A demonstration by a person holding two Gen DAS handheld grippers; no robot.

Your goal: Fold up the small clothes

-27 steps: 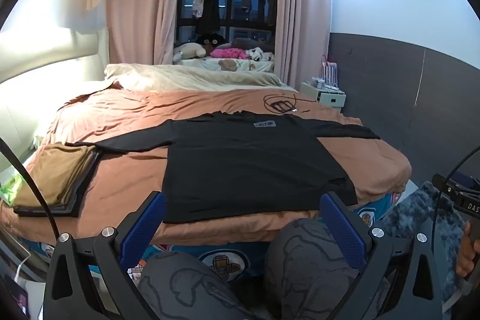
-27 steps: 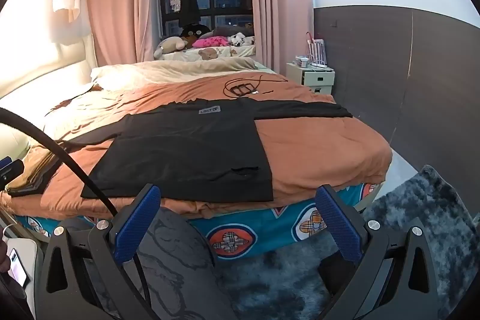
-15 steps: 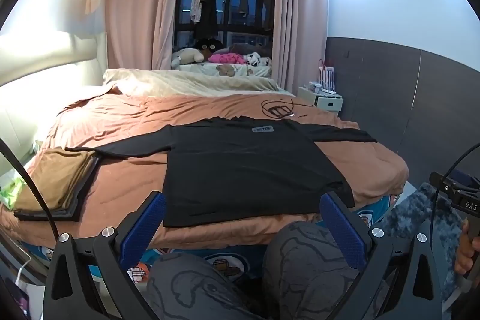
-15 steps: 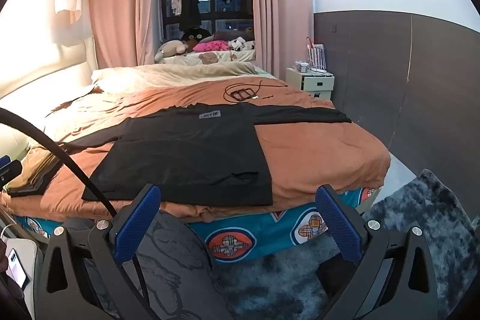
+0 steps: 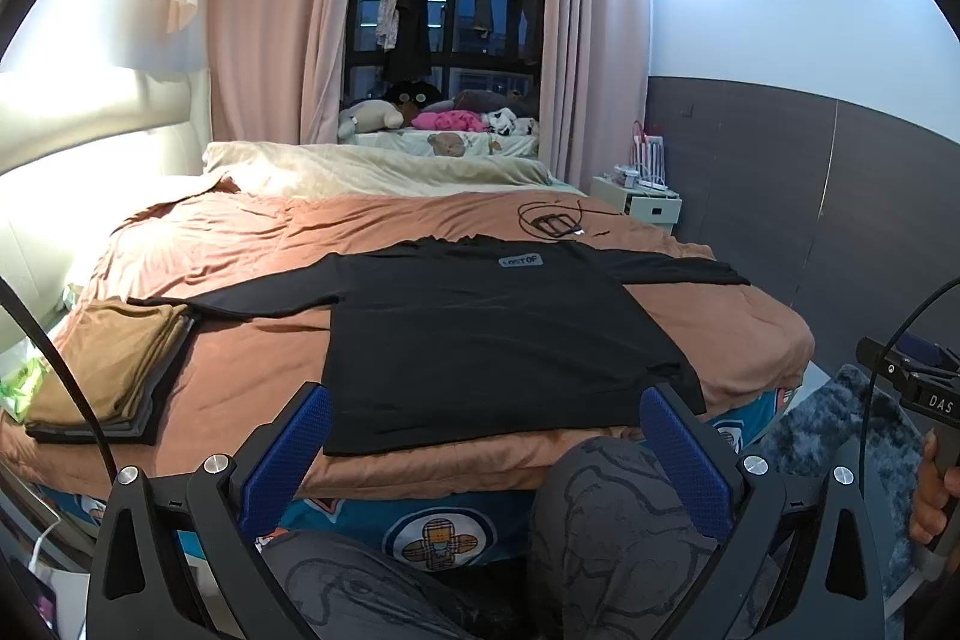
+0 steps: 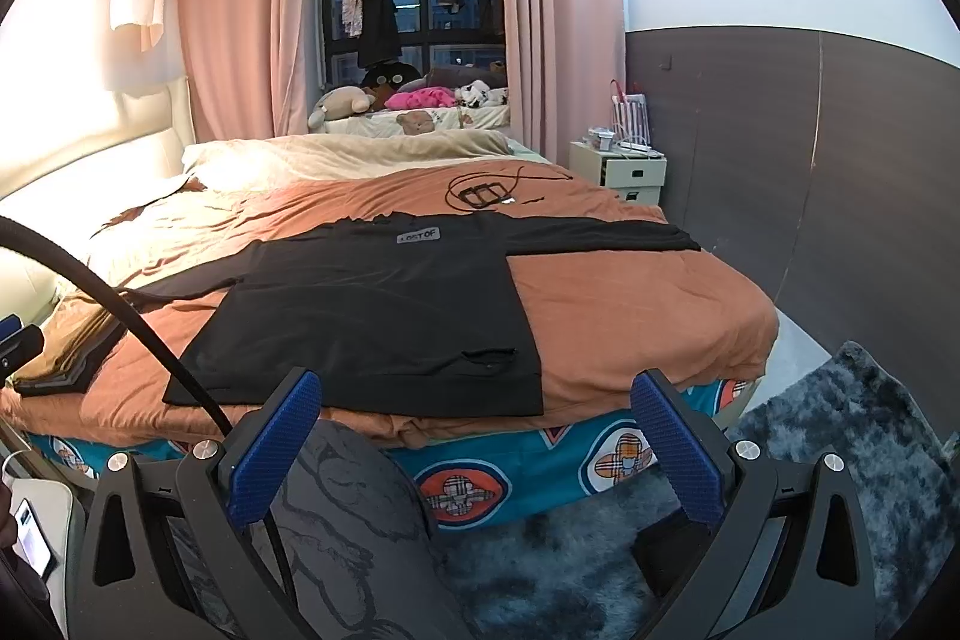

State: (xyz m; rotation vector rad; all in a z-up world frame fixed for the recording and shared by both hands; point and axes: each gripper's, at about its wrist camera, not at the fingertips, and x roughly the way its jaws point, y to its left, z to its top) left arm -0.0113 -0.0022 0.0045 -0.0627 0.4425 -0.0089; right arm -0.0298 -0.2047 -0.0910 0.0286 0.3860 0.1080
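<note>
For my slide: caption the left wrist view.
Open left gripper faces a black shirt spread flat on the bed.

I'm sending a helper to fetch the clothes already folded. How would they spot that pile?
Start at the big bed with the orange-brown cover. At its near left corner, left of the spread-out black shirt, lies the folded pile. It is the only neat stack there, olive-brown on top with dark layers beneath.

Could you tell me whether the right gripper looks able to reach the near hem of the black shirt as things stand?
Probably yes: the right gripper is open, and nothing lies between it and the black shirt.
</note>
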